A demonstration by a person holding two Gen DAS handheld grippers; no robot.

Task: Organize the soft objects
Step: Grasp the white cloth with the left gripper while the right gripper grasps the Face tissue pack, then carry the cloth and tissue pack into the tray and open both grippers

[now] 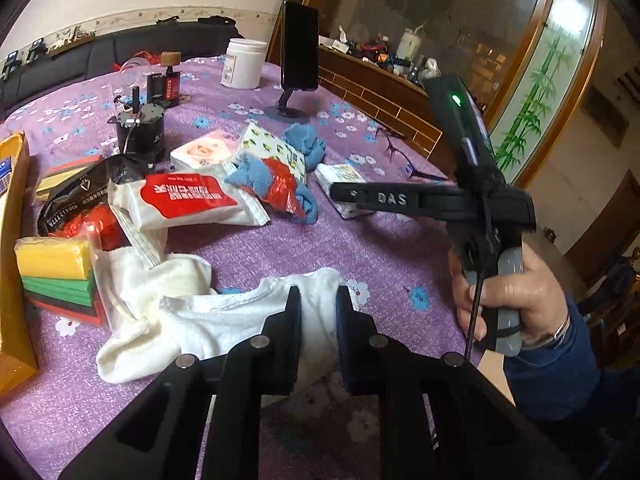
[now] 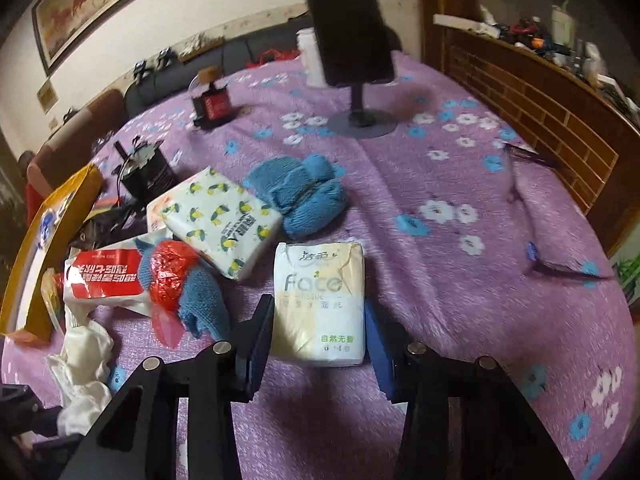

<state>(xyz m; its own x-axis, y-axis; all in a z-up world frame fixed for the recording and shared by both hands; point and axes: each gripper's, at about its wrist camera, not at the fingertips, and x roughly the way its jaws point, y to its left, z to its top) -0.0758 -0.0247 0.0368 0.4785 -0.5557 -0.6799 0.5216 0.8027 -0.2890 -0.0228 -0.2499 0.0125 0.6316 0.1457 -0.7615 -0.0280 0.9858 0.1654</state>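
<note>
Right wrist view has the right tool low over the purple flowered counter, its jaws spread wide on either side of a pale tissue pack printed with "Face". The pack lies flat on the cloth, its long axis running straight away from the tool, its near end sitting between the two fingers. A sliver of cloth shows on each side, so the pads look just clear of the pack and nothing is gripped yet. This hand is plainly the nearer one to that pack; I judge that closing in would catch it across its narrow width.

To the pack's left lie a lemon-print tissue pack, a red and white wipes pack and a blue knitted piece wrapped round a red crinkled bag; beyond it sits a bundle of blue knitted cloth. A phone on a stand rises at the far side.

From the left wrist camera, the left tool has its jaws drawn close on a fold of a white sock, pinching it near the cuff while the rest of the sock trails left on the cloth toward a stack of coloured sponges. Off to the right, the person's hand holds the other tool's handle above the counter.
</note>
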